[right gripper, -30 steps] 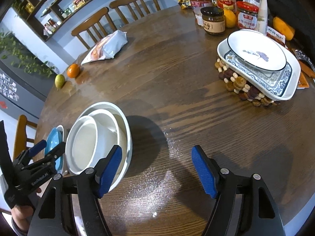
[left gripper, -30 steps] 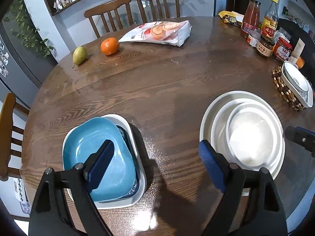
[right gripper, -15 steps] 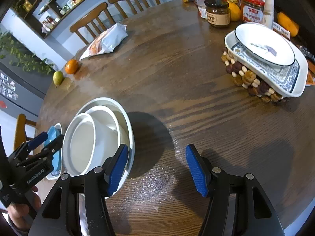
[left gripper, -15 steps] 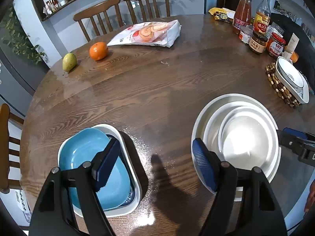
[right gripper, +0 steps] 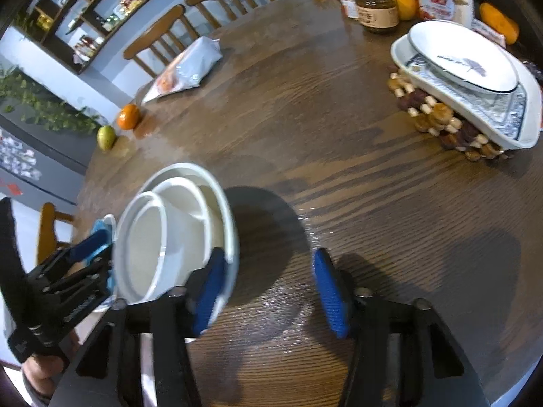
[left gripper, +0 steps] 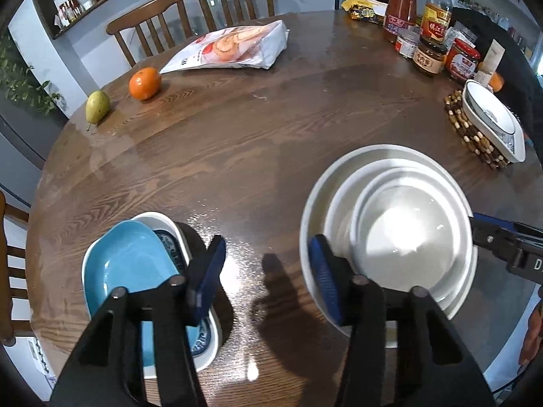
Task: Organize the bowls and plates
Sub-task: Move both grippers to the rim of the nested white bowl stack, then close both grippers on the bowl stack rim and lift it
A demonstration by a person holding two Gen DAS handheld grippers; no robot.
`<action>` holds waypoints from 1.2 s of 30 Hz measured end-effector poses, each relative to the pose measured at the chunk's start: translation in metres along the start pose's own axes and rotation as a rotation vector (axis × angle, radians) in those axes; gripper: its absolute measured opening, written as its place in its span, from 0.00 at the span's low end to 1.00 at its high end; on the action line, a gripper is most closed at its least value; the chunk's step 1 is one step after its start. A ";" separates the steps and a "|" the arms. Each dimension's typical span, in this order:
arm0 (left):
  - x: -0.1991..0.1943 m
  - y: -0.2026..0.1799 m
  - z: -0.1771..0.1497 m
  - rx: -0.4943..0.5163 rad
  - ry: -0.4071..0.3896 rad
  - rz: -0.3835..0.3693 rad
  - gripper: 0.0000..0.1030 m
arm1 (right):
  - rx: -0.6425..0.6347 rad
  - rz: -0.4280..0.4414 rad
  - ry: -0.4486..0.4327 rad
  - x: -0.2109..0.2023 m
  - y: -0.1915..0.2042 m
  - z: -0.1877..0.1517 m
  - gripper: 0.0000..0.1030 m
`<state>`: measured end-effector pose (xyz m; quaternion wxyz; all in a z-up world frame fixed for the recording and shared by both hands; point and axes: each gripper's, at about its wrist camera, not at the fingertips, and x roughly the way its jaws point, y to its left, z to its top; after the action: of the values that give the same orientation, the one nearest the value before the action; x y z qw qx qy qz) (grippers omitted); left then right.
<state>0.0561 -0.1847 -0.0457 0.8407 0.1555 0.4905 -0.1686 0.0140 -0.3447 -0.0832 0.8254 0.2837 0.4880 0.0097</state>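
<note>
From the left edge of the round wooden desk (left gripper: 237, 142), I see a blue dish (left gripper: 129, 268) nested in a white, blue-patterned rectangular dish (left gripper: 207, 346), one sorted pile already parked near the rim. My left tool (left gripper: 264, 278) hangs over bare wood between that pile and the white stack (left gripper: 400, 230), its jaws closing with nothing between them; its right blue pad (left gripper: 324, 278) sits at the near-left rim of the largest white plate (left gripper: 315, 203), though I cannot tell whether it touches. That stack, a big plate carrying a smaller plate and a bowl (left gripper: 407, 237), stands near the desk's front edge, probably gathered there by size so it can be handled as one. My right tool (right gripper: 269, 290) flanks the same stack from the other side, its jaws also closing on empty air over the wood, its left pad (right gripper: 208, 288) against the plate's right rim in the right wrist view; I judge the two tools are bracketing the stack to steady or shift it. Farther right, an oval plate (right gripper: 465, 57) rests in a patterned rectangular dish (right gripper: 509, 108) on a beaded trivet (right gripper: 444, 125), near the jars and bottles (left gripper: 431, 57).
</note>
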 end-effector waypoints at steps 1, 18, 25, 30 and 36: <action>0.000 0.000 0.000 -0.002 0.001 -0.005 0.40 | -0.006 0.003 -0.002 -0.001 0.002 0.000 0.42; -0.001 -0.013 -0.004 -0.010 -0.022 -0.039 0.03 | -0.061 0.015 -0.020 0.001 0.021 0.001 0.14; -0.001 -0.013 -0.005 -0.017 -0.031 -0.040 0.03 | -0.077 0.001 -0.040 0.000 0.025 -0.002 0.11; -0.002 -0.011 -0.005 -0.028 -0.032 -0.051 0.03 | -0.079 -0.002 -0.040 -0.001 0.024 -0.001 0.10; -0.002 -0.011 -0.006 -0.029 -0.033 -0.047 0.03 | -0.079 -0.002 -0.039 0.000 0.024 -0.001 0.11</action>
<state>0.0458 -0.1920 -0.0475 0.8467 0.1289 0.4824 -0.1839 0.0193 -0.3244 -0.0719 0.8455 0.2504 0.4712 0.0225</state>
